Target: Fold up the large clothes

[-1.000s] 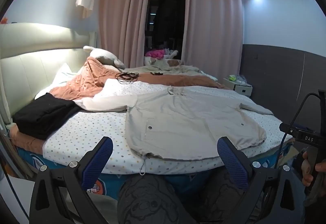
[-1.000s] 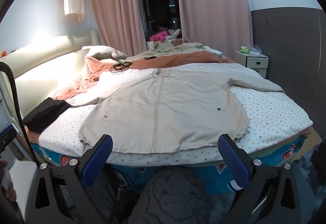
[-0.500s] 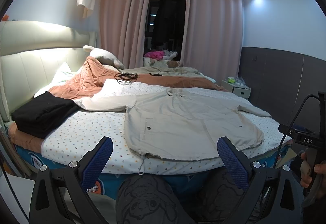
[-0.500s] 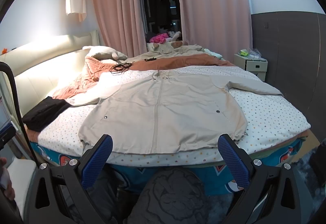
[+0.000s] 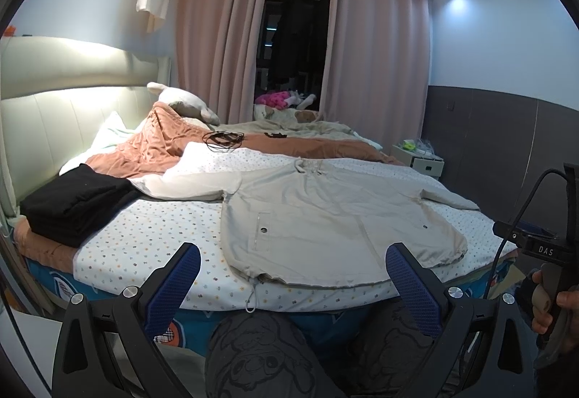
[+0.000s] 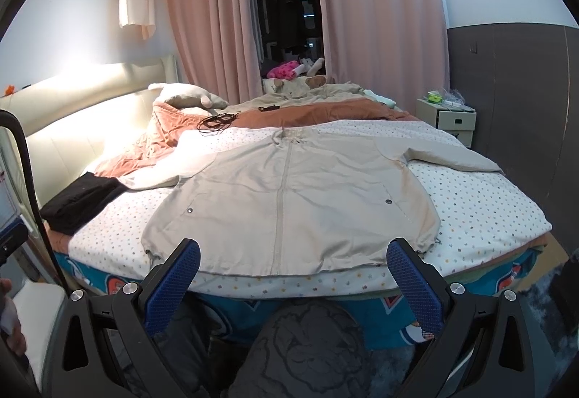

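1. Beige jacket [image 6: 289, 202], spread flat on bed [image 6: 481, 202], sleeves out, zip centred, hem by near edge.
2. Dotted white sheet [image 5: 152, 227] beneath; rumpled rust blanket [image 5: 159, 148] behind.
3. Folded black pile [image 5: 72, 202] left, just beside left sleeve.
4. Left tongs [image 5: 289, 285] and right tongs [image 6: 293, 285]: spread wide, holding nothing, short of bed.

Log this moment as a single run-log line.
phase: pre-grasp | beige jacket: flat, unfolded, front up, on bed | left gripper: open, empty | right gripper: open, empty | folds: none
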`<state>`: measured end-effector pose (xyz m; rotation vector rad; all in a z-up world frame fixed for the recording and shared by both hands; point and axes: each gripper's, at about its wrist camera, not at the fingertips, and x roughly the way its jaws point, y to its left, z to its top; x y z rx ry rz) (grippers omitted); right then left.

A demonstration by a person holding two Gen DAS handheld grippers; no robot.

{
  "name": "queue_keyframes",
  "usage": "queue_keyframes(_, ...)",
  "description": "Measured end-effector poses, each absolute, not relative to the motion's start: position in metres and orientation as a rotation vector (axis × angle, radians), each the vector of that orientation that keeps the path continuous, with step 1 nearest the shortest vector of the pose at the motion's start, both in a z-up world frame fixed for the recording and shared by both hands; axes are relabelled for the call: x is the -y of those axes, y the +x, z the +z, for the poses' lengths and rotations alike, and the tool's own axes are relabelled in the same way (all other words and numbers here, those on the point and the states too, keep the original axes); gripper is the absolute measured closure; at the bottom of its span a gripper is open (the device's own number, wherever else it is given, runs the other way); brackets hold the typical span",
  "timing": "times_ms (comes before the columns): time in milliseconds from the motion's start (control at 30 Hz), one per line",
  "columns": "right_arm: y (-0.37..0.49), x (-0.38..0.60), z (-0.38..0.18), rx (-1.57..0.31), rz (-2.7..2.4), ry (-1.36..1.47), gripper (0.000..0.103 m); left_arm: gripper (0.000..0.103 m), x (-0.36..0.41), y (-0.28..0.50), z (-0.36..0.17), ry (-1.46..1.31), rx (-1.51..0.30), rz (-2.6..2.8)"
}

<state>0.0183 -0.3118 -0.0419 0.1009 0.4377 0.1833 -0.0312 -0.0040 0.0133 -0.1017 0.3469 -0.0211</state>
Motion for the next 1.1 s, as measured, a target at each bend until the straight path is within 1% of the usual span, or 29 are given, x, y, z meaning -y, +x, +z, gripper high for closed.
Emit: queue_keyframes(1100, 0.0181, 0.3104, -0.0381, -0.425, 0.186, 0.100, 0.000, 0.000, 0.0031, -0.0388, 0.0146, -0.104, -0.328, -0.021)
